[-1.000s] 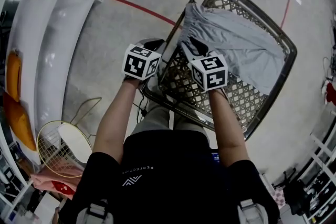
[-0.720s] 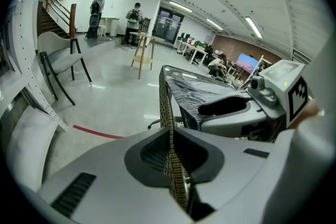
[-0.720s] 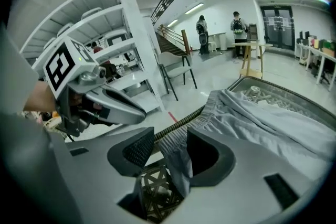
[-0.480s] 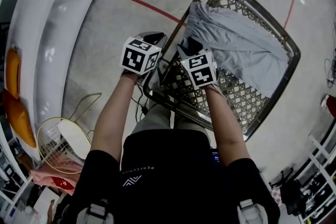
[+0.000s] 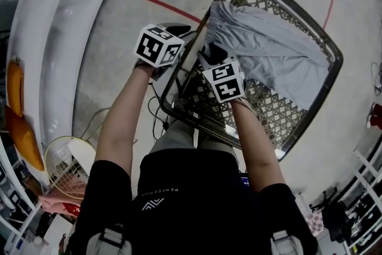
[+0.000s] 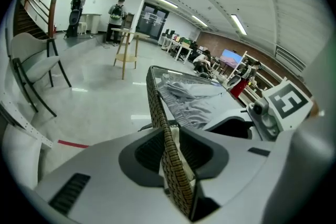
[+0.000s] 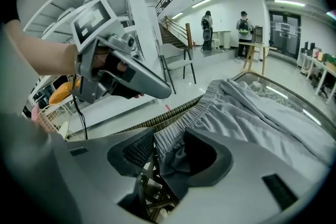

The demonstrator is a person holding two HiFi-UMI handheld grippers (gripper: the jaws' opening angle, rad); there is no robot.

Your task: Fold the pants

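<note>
**Two claws at the table's near-left corner, pants spread beyond**

The head view gives the layout. The grey pants (image 5: 268, 51) lie spread across the far part of a woven table (image 5: 268, 113), with their waistband (image 5: 215, 15) along its left edge. The left claw (image 5: 174, 30) sits at the table's left side. The right claw (image 5: 210, 52) is just beside it, over the table top at the near end of the waistband. From above, the marker cubes and claw bodies cover both sets of jaws.

The gripper views show what the head view hides. In the left gripper view, the table's woven rim (image 6: 157, 107) stands upright between the left claw's jaws. They have just been opening and now stand narrowly apart, not clamped on the rim. In the right gripper view, the right claw's jaws have also just been opening and stand wide. The gathered end of the waistband hangs loose between them, over the lattice (image 7: 152, 202) of the table top. This view also shows the left claw side-on, with a hand (image 7: 113, 68) around its handle.

In the left gripper view the right claw's body cuts off the near part of the pants. No view shows clearly whether the cloth brushes a pad of the right claw.
</note>
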